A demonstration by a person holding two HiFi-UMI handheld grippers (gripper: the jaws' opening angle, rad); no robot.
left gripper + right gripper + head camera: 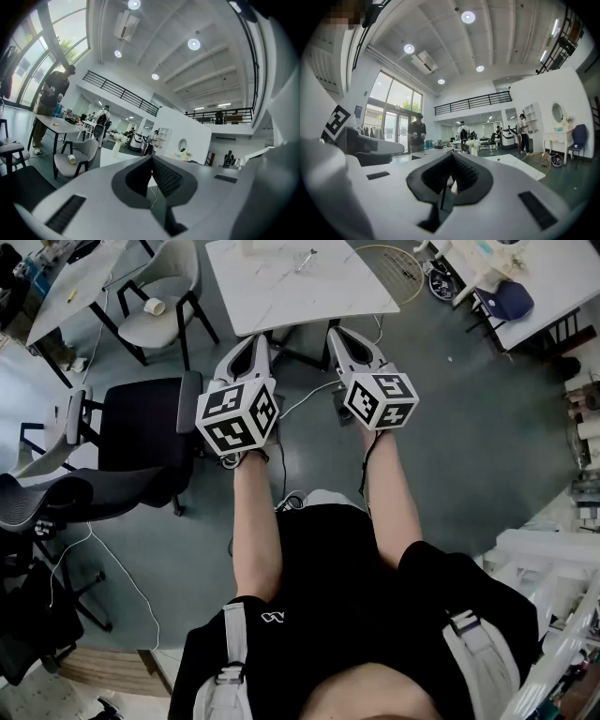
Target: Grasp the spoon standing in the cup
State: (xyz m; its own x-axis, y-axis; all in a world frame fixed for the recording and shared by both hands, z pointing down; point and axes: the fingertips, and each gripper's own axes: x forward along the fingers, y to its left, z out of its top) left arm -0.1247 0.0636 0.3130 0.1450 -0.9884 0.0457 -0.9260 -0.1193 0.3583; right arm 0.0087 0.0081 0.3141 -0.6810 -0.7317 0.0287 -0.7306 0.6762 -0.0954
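The person wears a black shirt with a small white logo and grey straps. The left tongs and right tongs are pale grey with black ribbed pads. Each bears a white cube with black square markers.

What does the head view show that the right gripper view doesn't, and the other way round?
Only the head view: the person's forearms and a paper cup lying on a grey chair.

Only the right gripper view: ceiling lights, tall windows, a balcony railing, a person standing far off, and that the right gripper has its jaws closed on nothing.

Both: the white table and the left gripper. Neither shows a spoon.
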